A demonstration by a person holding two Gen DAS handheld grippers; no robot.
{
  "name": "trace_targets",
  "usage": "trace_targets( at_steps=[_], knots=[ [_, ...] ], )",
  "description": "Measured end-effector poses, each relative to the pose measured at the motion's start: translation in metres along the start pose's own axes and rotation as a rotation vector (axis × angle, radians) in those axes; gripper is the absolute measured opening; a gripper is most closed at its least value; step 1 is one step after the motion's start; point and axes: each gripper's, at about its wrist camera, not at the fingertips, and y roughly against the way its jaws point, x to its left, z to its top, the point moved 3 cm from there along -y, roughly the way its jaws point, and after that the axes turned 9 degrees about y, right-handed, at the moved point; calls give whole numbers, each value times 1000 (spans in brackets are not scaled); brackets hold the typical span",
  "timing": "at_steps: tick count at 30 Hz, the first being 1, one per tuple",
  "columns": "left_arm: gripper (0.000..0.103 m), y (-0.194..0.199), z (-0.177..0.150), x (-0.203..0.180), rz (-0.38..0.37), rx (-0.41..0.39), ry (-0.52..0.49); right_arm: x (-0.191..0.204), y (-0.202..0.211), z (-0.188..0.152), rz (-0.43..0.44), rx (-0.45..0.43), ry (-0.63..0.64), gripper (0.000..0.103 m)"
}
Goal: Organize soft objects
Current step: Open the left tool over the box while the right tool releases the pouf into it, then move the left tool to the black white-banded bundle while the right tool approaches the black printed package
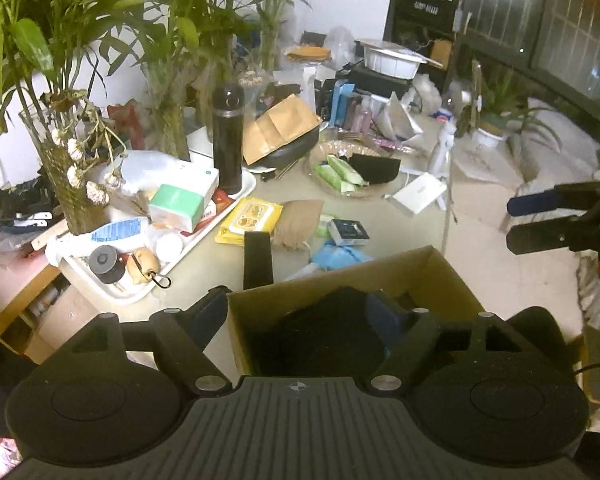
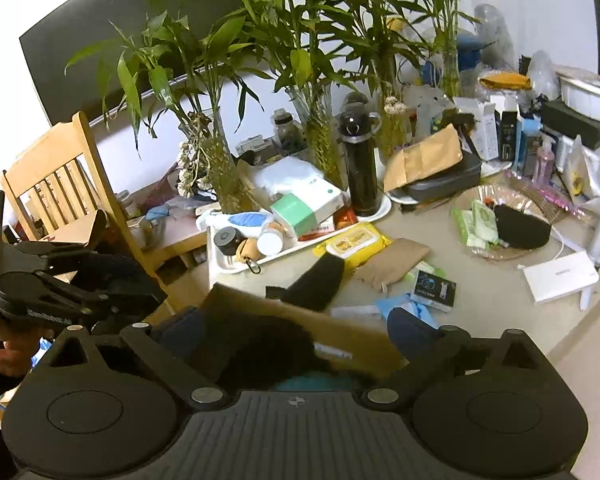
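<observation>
Currently, both grippers hover over a cardboard box (image 1: 340,276) standing at the near edge of the worktop (image 1: 404,232). The left gripper (image 1: 300,312) has its jaws spread wide, straddling the box's left wall; one blue pad sits outside the wall, the other inside the box. It holds nothing that can be seen. A dark soft item (image 1: 328,320) already lies in the box, directly below and between the fingers.

The right gripper (image 2: 296,332) is likewise spread wide over the box (image 2: 300,312), with dark cloth (image 2: 268,352) and a patch of teal fabric (image 2: 320,380) below it. Whether either pad touches the cloth cannot be determined.

The nearest remaining soft item is a black sock-like piece (image 2: 320,280) lying on the worktop just beyond the box's far wall. In the right wrist view its long axis runs diagonally, from the box toward the yellow wipes pack (image 2: 354,242). In the left wrist view it (image 1: 257,258) lies ahead and slightly left of the fingers. A tan pouch (image 2: 392,264) rests just beside it.

Judgement: either gripper can reach it; the approach is forward over the far wall, jaws set across the item's narrow width.
</observation>
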Motion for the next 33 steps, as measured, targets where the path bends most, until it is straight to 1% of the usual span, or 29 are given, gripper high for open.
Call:
trace_targets(
  at_steps=[4,7,10,13,22,33],
  knots=[
    [76,-1,-3,11,8,9,42,-5,0,-8,-15,16,-11,103],
    [76,-5,-9,21,30,31,65,-6,-1,-17,-26,34,-11,103],
    [76,-9,-15,33,54,54,92,-5,-5,-27,-41,67,-2,103],
    [76,-14,-22,40,73,74,106,-6,-10,-35,-75,105,12,103],
    [76,-20,-31,45,98,98,108,-11,-20,-49,-103,154,3,103],
    [76,-25,-37,42,98,114,94,-11,-26,-53,-110,180,-2,103]
  ],
)
